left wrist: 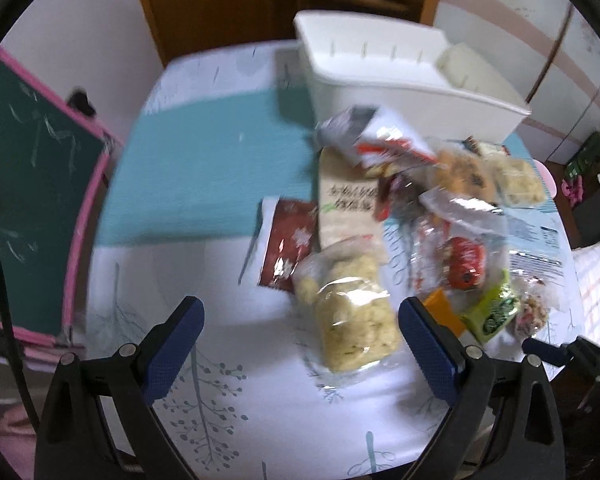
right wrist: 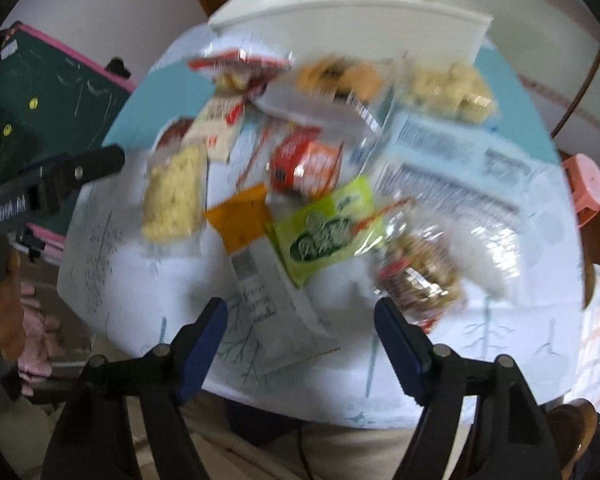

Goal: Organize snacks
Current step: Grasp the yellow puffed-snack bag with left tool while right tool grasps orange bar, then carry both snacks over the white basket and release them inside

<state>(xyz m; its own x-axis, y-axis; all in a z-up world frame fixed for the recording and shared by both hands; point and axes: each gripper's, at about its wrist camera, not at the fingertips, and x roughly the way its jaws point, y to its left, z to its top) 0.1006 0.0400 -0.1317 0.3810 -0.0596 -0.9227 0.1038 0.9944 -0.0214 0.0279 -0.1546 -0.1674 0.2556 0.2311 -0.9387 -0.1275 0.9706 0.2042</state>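
Both tongs are spread wide and hold nothing: the left tongs [left wrist: 302, 344] frame a clear pack of pale puffed crackers [left wrist: 350, 316], the right tongs [right wrist: 300, 344] hover over a white label packet [right wrist: 276, 312]. The snack pile [left wrist: 440, 208] lies on the surface [left wrist: 180, 184], the white bin [left wrist: 400, 80] at twelve o'clock (apparently almost empty). This looks like the approach step; next, close on one pack.

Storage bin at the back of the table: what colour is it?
White, the storage bin shows best in the left wrist view.
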